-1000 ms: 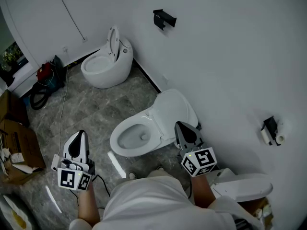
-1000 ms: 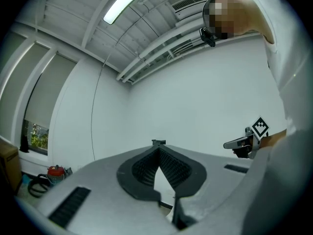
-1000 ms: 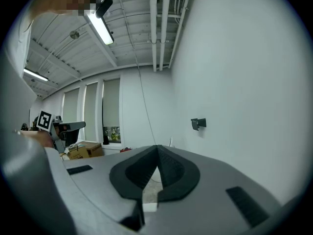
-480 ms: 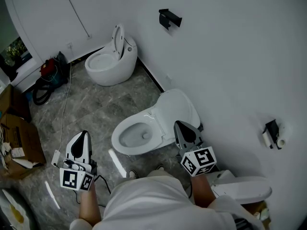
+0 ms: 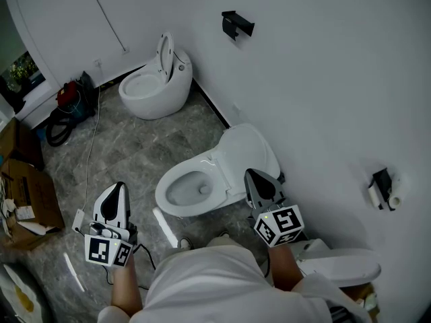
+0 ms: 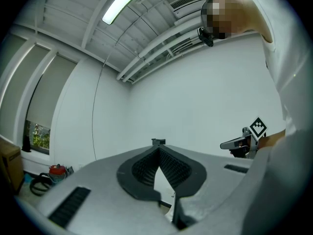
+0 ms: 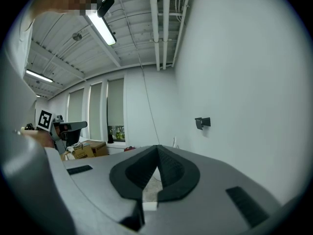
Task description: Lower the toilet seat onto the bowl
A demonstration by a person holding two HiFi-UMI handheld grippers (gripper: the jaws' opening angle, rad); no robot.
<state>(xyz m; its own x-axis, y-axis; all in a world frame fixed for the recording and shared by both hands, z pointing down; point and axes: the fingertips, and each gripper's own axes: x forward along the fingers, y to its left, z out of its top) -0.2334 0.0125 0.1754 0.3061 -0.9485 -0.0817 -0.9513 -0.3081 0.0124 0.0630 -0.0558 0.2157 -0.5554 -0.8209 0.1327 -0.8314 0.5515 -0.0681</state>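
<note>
Toilet seat [image 5: 246, 155] leans raised behind the open white bowl [image 5: 176, 197].

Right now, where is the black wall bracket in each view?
Head view: black wall bracket top centre, on the wall.
Left gripper view: likely the small dark piece low centre.
Right gripper view: right of centre, at mid-height.
Shared landmark: thin cable running down the wall, left of it.
</note>
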